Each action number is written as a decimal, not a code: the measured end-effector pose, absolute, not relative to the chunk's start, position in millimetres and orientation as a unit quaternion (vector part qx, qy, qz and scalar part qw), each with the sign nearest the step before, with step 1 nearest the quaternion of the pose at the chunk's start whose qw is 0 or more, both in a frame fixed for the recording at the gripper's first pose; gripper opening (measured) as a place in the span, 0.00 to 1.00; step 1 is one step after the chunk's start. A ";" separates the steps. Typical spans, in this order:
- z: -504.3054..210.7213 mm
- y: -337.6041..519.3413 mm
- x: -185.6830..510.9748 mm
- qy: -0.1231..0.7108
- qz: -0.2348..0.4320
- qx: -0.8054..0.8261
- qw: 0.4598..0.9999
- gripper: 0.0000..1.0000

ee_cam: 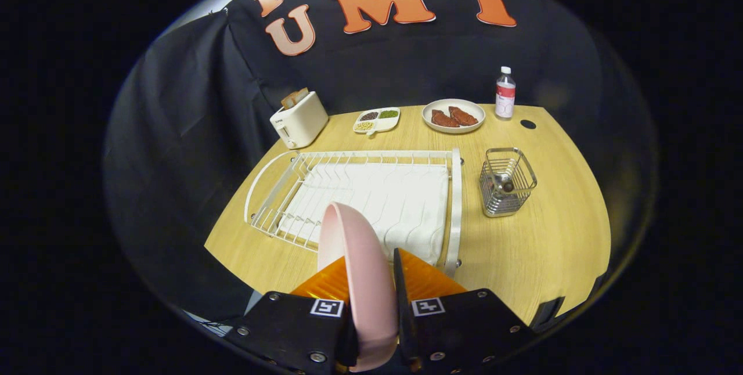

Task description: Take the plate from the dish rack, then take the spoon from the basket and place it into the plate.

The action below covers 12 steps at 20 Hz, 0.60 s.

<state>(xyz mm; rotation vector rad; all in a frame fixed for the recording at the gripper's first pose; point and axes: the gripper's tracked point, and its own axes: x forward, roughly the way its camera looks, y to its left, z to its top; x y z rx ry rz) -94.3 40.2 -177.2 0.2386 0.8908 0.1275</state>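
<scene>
Your claw (371,282) is clamped on the pink plate (357,270), one finger on each face, so the plate stands on edge between the fingers and rises just ahead of them. It is clear of the rack (371,195) and hangs over the rack's near end.

Handling, as a judgement: the plate looks stiff, smooth and fairly light, hence slippery under the pads and liable to chip if dropped. You hold it near the rim; a hold deeper toward the middle would resist twisting better. It must be laid flat on the table (540,247) before the spoon can go in.

Rack: white wire, with a white mat under it, and no other dish in it that can be seen.

Basket (506,180): wire, to the right of the rack and apart from it. A spoon (507,184) stands inside, its rounded end upward; whether that end is bowl or handle cannot be told. Take it by that upper end. It is probably thin, hard and slick.

Beyond, along the far edge of the table: a toaster (299,119) with a slice in it, a divided tray (376,119) of beans or grains in three compartments, a dish (453,115) with two brown pieces, and a bottle (505,93).
</scene>
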 end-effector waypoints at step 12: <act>-259.1 47.9 -135.9 0.456 0.076 0.225 0.857 0.28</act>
